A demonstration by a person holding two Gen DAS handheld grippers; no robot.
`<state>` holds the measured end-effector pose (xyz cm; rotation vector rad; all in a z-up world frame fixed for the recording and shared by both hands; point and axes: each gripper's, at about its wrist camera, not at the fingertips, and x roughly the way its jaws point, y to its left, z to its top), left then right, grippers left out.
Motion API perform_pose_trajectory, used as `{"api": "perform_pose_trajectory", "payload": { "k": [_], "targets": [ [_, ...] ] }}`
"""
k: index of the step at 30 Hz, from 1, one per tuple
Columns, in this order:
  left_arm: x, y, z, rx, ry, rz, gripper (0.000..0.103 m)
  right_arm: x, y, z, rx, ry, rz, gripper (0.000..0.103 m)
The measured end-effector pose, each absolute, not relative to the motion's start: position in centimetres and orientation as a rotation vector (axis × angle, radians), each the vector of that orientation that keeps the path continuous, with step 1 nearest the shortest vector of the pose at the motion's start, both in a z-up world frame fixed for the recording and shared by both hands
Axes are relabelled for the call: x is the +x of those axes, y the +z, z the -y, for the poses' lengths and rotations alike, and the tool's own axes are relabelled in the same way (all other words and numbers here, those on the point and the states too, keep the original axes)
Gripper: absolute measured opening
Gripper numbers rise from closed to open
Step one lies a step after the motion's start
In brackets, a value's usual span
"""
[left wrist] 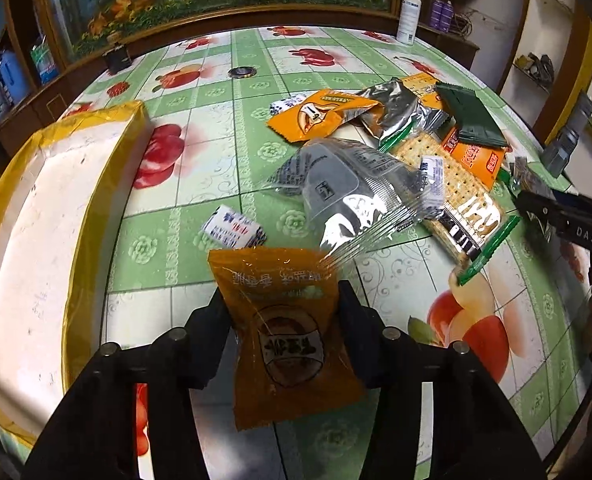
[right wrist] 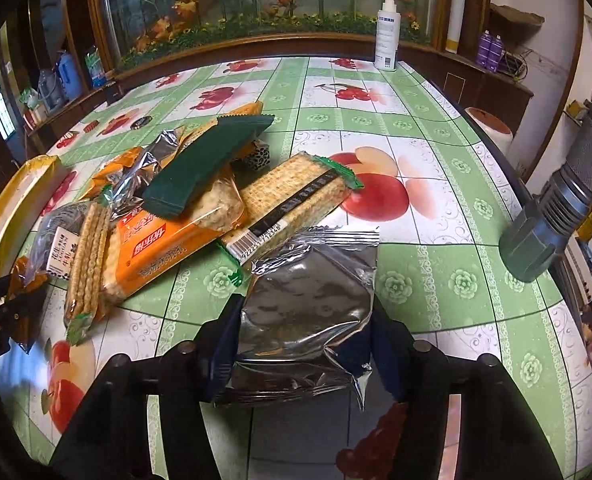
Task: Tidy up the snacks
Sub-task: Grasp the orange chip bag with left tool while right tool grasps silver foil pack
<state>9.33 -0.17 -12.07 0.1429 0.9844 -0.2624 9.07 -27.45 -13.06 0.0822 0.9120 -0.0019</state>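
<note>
My left gripper is shut on an orange snack packet, which hangs between its fingers over the fruit-patterned table. In the right wrist view my right gripper is shut on a silver foil packet at the near edge of the snack pile. That pile holds a cracker pack, a dark green wrapper and an orange biscuit pack. A white box with yellow tape lies to the left. A small white candy sits just beyond the orange packet.
A white spray bottle stands at the far edge of the table. A round dark lid lies mid-table. A grey cylindrical object juts in at the right edge. Wooden cabinets and a floral panel stand behind the table.
</note>
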Motion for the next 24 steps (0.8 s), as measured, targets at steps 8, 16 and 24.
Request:
{"api": "perform_pose_trajectory", "payload": {
  "k": [8, 16, 24],
  "targets": [
    [6.4, -7.9, -1.8, 0.076, -0.223, -0.893, 0.048, 5.0, -10.7, 27.4, 0.132, 0.064, -0.851, 0.061],
    [4.4, -4.7, -3.1, 0.036, -0.192, -0.814, 0.048, 2.5, -6.0, 24.2, 0.111, 0.155, -0.761, 0.060],
    [3.7, -4.1, -5.2, 0.005, -0.134, -0.797, 0.048, 2.4, -4.0, 19.9, 0.081, 0.268, -0.725, 0.060]
  ]
}}
